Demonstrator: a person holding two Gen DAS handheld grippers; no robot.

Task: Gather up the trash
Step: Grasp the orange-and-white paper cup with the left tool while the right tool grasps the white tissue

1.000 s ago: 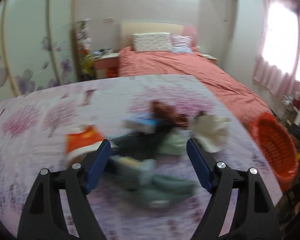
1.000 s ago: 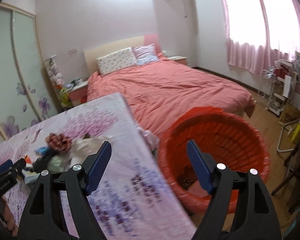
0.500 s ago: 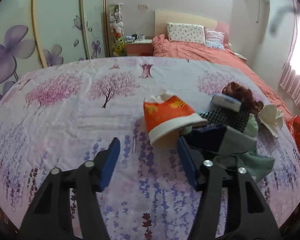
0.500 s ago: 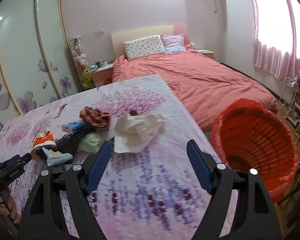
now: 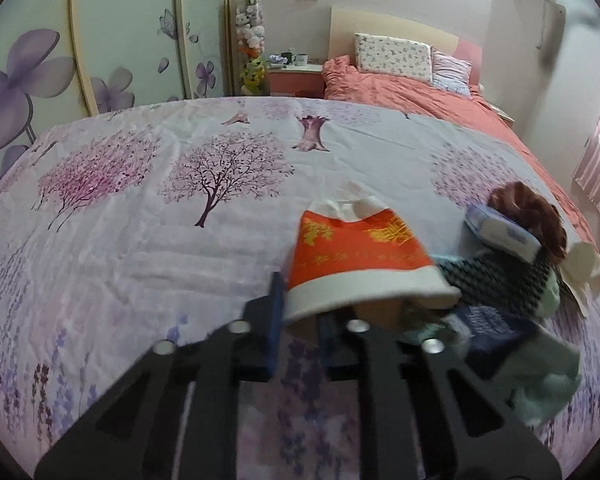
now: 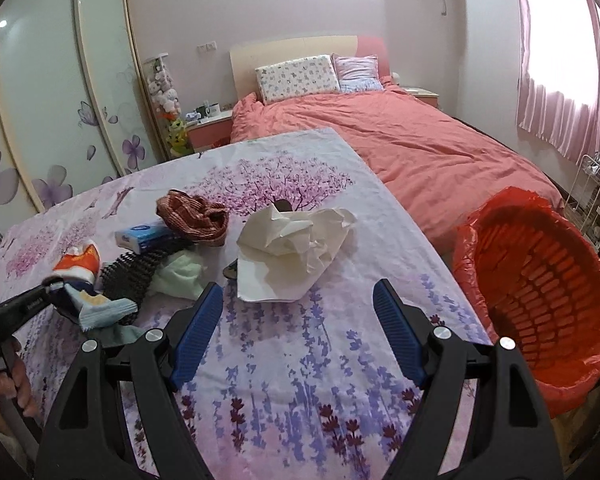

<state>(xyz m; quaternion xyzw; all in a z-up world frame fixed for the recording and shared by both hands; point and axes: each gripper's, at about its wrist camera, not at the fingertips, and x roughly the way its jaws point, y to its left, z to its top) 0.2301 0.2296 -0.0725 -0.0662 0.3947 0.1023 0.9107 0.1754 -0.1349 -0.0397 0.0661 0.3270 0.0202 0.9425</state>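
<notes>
An orange-and-white paper cup [image 5: 356, 248] lies on its side on the flowered cloth, mouth towards me. My left gripper [image 5: 300, 320] is closing on its rim, one finger outside the wall and the other inside the mouth. From the right wrist view the cup [image 6: 80, 260] and the left gripper [image 6: 48, 286] sit at the far left. My right gripper [image 6: 298, 320] stands open and empty, just short of a crumpled white paper [image 6: 292, 248]. A red lined basket [image 6: 540, 280] waits beside the table on the right.
Beside the cup lie a tissue pack [image 6: 144, 236], a brown knitted cloth [image 6: 192, 216], a black patterned sock [image 6: 136, 272], a pale green cloth [image 6: 180, 276] and light blue socks [image 6: 104, 308]. A pink bed [image 6: 420, 140] stands behind. A hand [image 6: 4, 384] holds the left tool.
The left gripper moved up to the paper cup and its jaws went from wide to narrow around the rim. The right gripper swung left from the basket to the crumpled paper.
</notes>
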